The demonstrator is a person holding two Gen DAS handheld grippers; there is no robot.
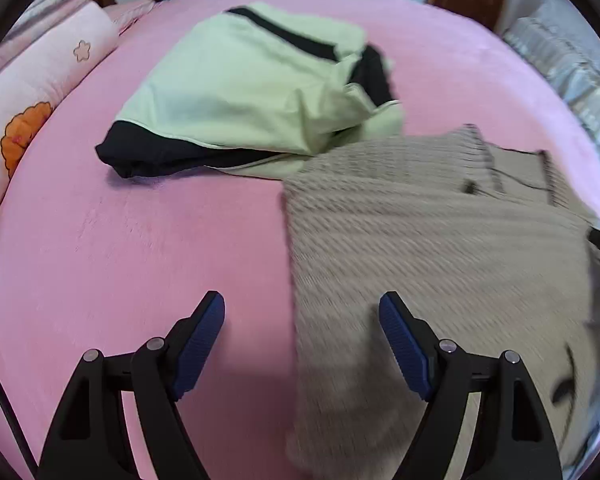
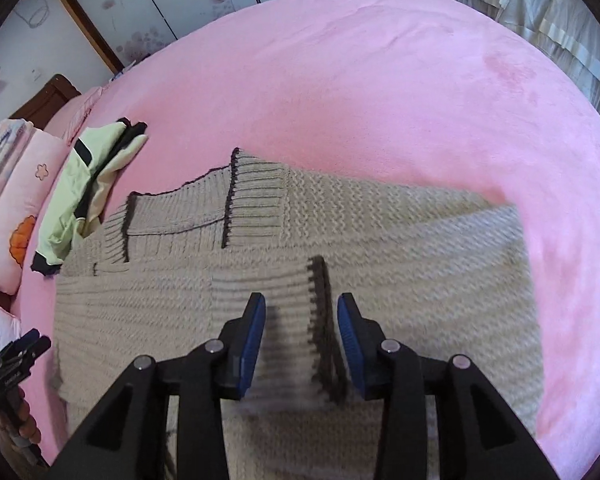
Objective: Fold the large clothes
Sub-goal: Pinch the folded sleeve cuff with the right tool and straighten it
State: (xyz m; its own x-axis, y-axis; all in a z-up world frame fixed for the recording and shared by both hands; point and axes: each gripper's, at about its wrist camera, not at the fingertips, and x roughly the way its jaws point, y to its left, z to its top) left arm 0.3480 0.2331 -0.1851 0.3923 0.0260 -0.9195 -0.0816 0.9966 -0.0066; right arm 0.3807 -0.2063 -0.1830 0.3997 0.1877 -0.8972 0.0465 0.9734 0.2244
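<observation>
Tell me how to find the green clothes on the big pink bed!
Look at the pink bed, then toward the flowered pillow along its edge. Between that pillow and the beige knitted sweater lies a rumpled green garment. It is the only smooth, pale green thing, with black bands, while the sweater is ribbed and beige.

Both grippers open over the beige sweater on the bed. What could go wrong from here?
1. The right gripper straddles the sweater's dark-edged cuff; closing there could catch only the cuff, so the sleeve trails.
2. The left gripper spans the sweater's side edge, half over the pink sheet; it may pinch the sheet too.
3. The green jacket touches the sweater's far corner and could get dragged.
</observation>
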